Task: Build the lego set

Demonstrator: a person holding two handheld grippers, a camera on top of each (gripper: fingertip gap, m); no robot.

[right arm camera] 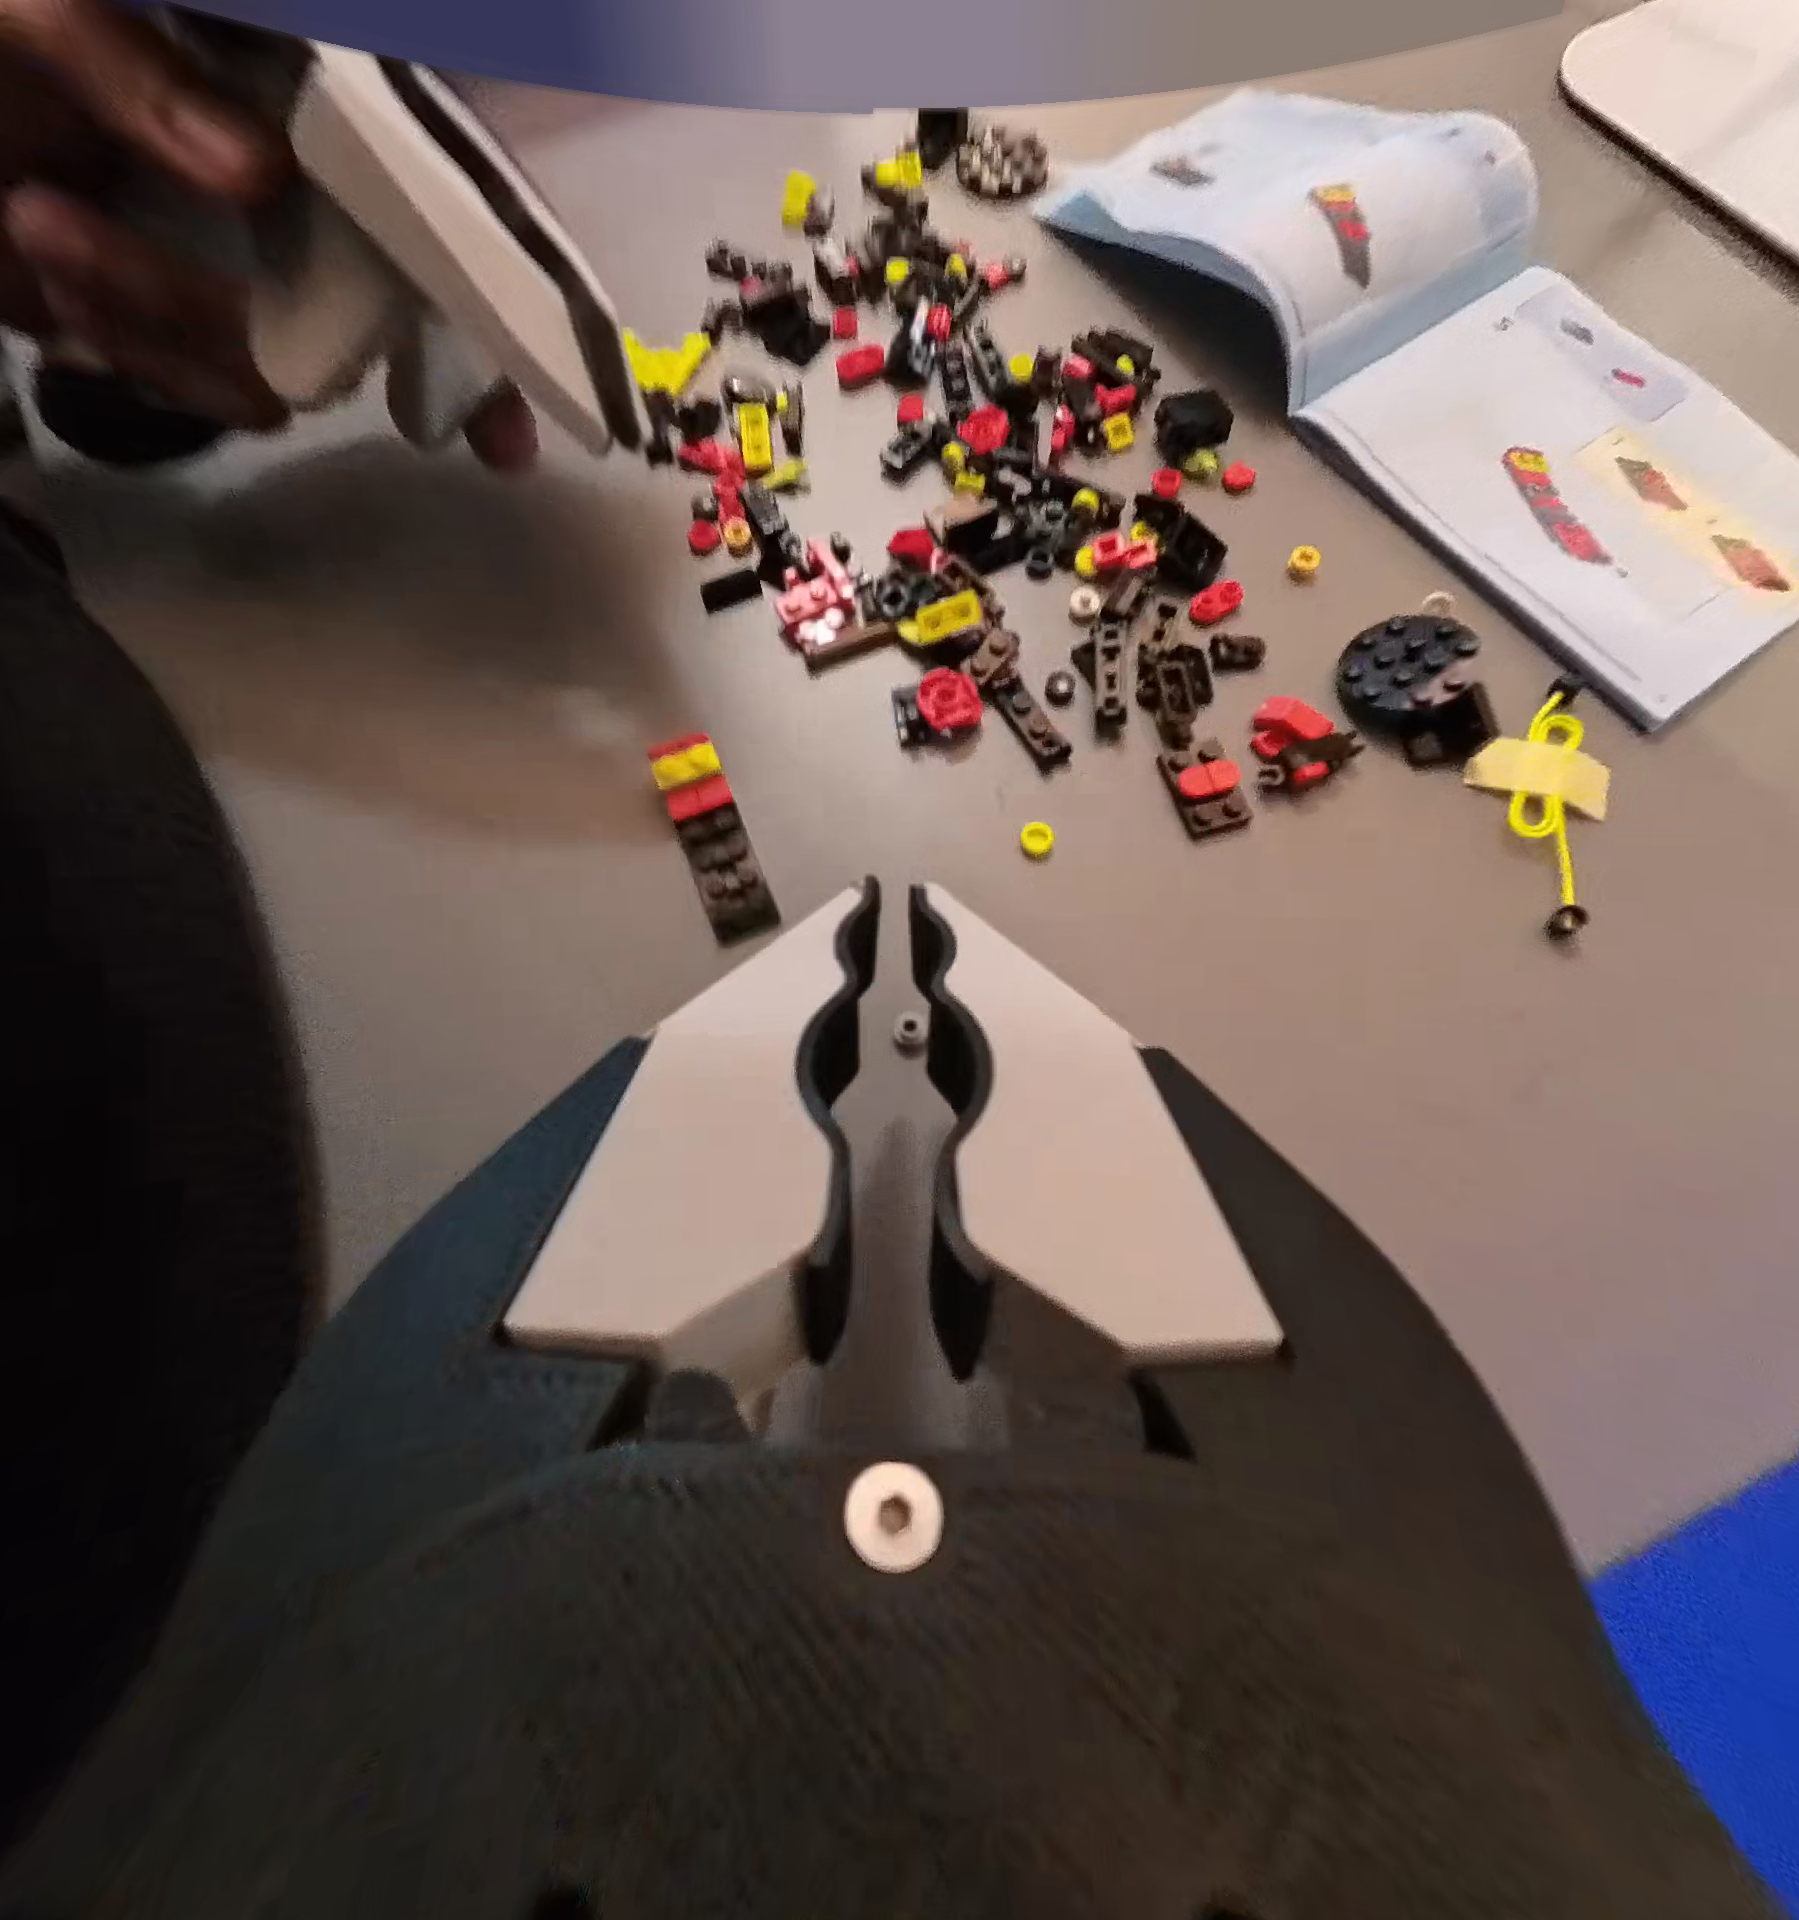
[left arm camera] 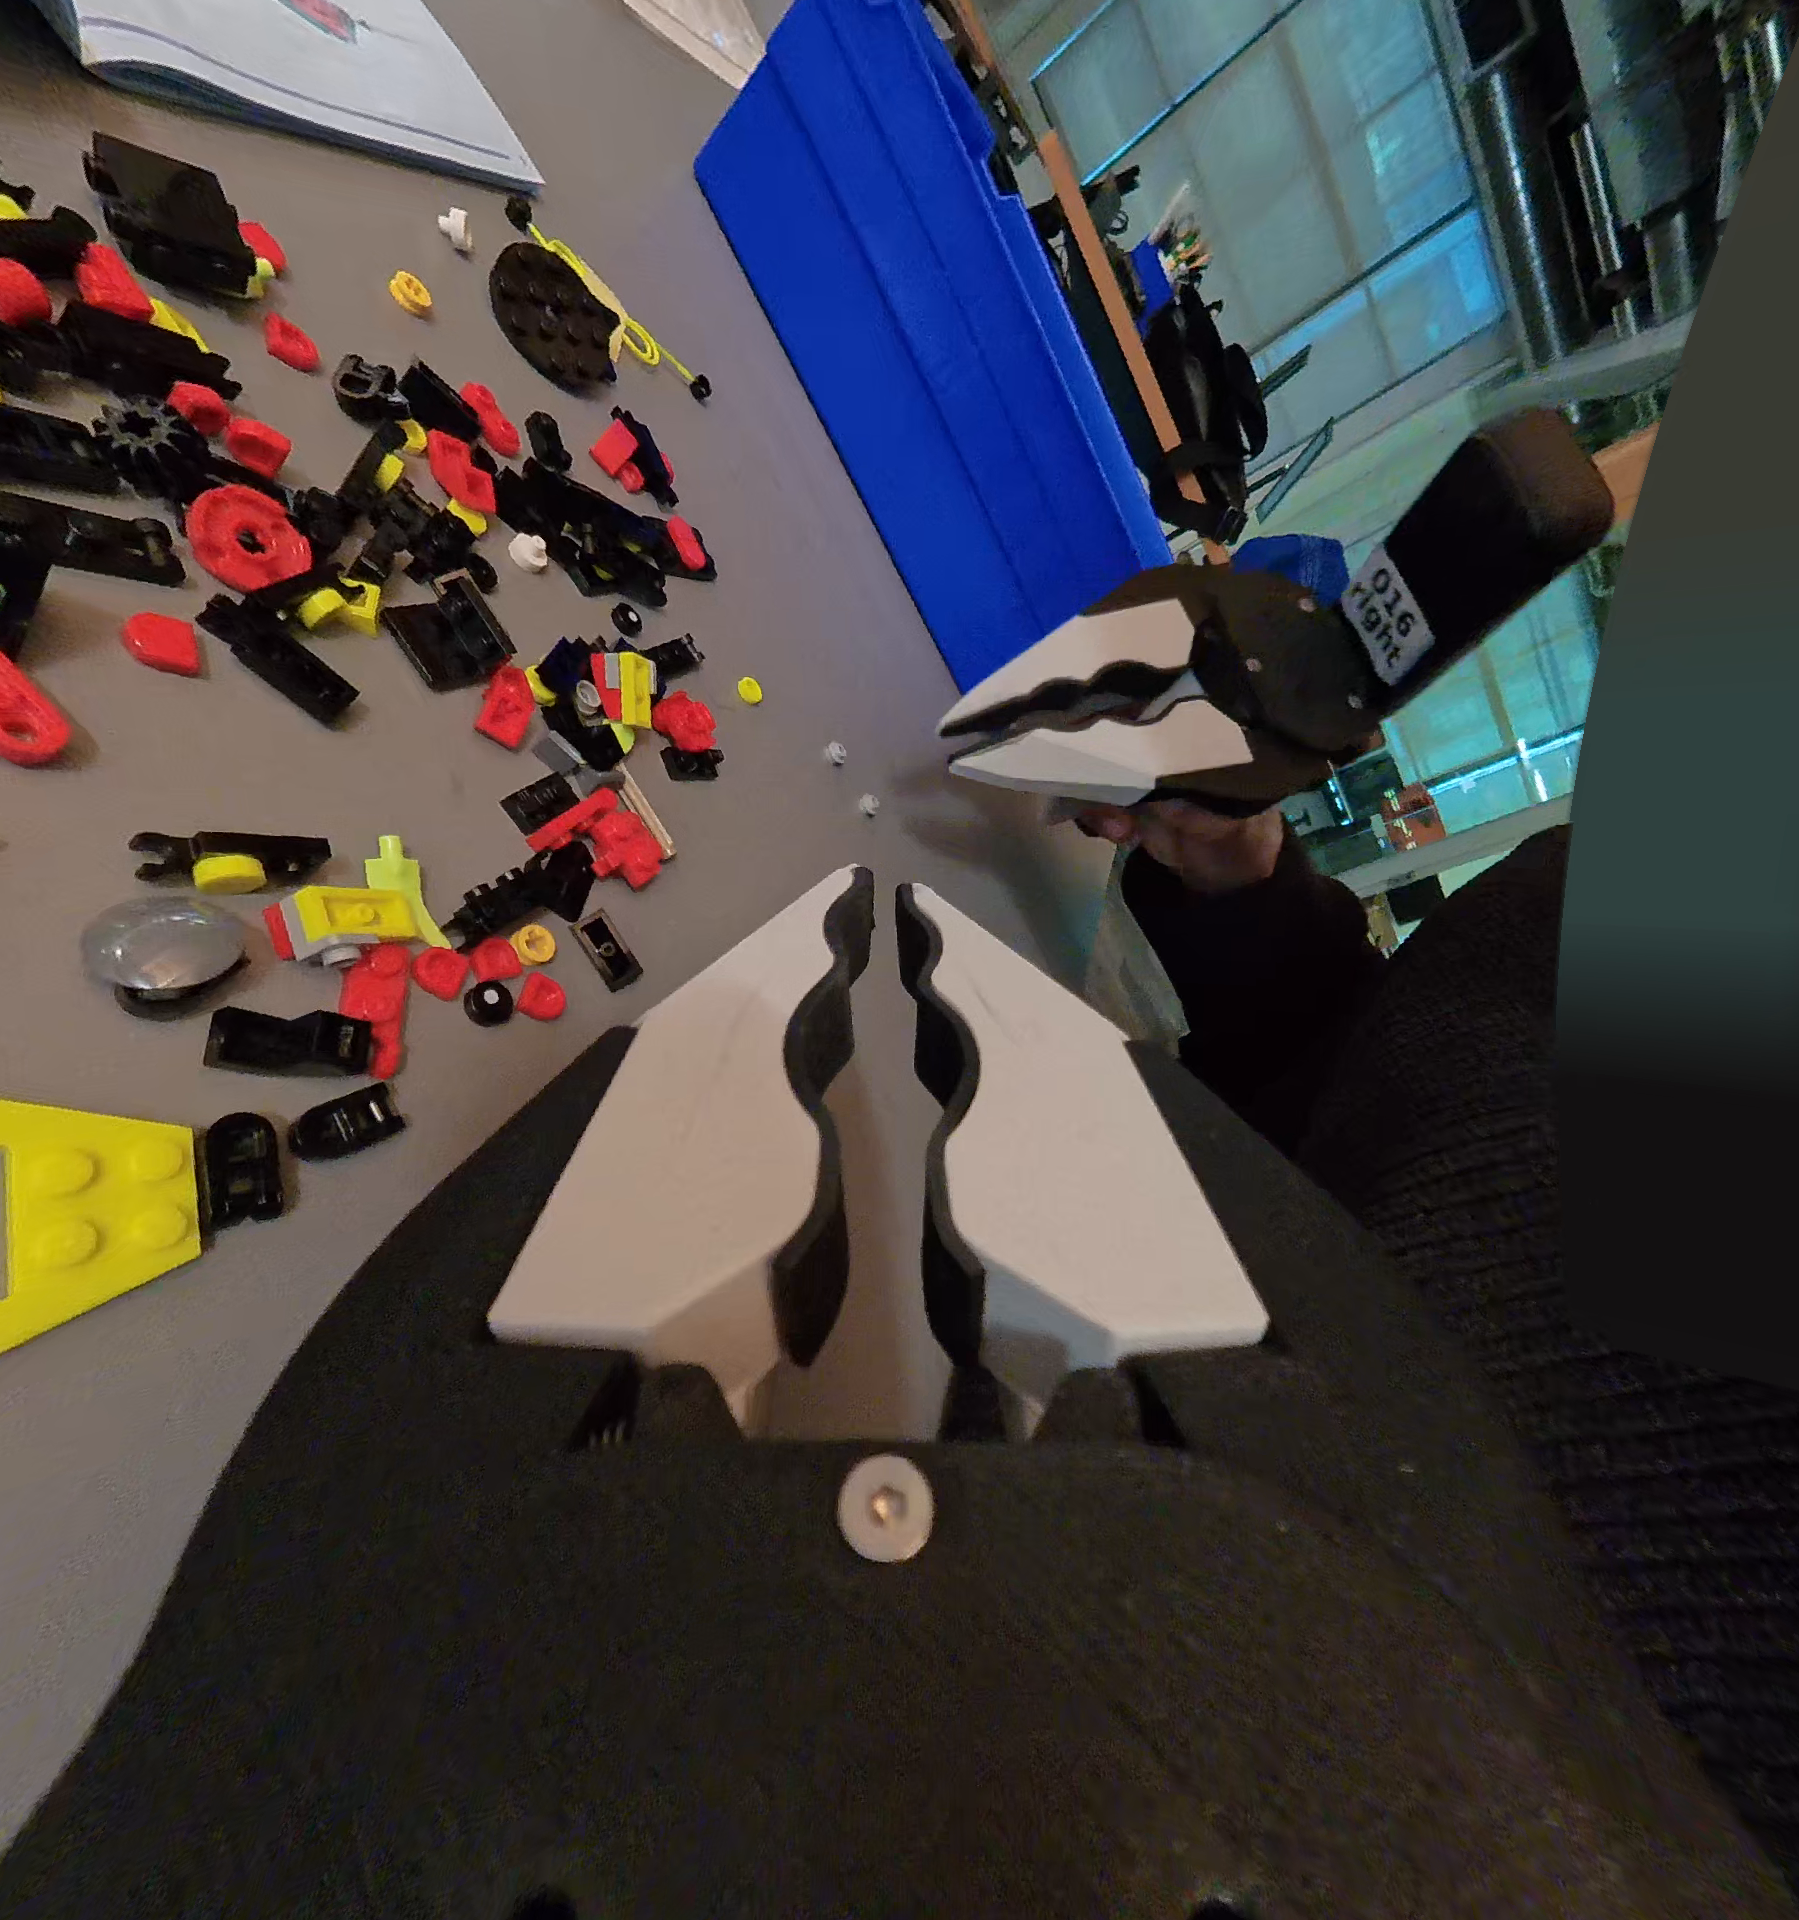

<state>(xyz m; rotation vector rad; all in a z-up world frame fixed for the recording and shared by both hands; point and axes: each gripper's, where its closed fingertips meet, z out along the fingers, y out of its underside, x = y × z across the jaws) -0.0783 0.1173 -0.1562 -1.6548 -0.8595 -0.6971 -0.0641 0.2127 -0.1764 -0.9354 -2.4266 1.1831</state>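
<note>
Loose red, black and yellow lego pieces (left arm camera: 375,540) lie spread over the grey table (left arm camera: 791,582); the right wrist view shows the pile (right arm camera: 999,488) ahead. A small build, a black plate with red and yellow bricks (right arm camera: 713,831), lies just left of my right gripper (right arm camera: 893,896). That gripper is shut and empty, low over the table, with a tiny grey round piece (right arm camera: 908,1029) lying on the table beneath its fingers. My left gripper (left arm camera: 884,896) is shut and empty, right of the pile. The right gripper (left arm camera: 962,743) also shows ahead of it, near two tiny grey studs (left arm camera: 837,752).
A blue bin (left arm camera: 926,343) stands at the table's far side and shows at the lower right in the right wrist view (right arm camera: 1747,1621). An open instruction booklet (right arm camera: 1497,416) lies beyond the pile. A black round plate (right arm camera: 1404,665), a yellow string (right arm camera: 1544,790) and a large yellow wedge plate (left arm camera: 74,1216) lie at the pile's edges. My hands' fingertips stand some 11 centimeters from each other. The left gripper is farther from the tiny grey round piece (right arm camera: 908,1029), some 15 centimeters, than the right, some 4 centimeters. It is also in sight in the left wrist view (left arm camera: 872,803).
</note>
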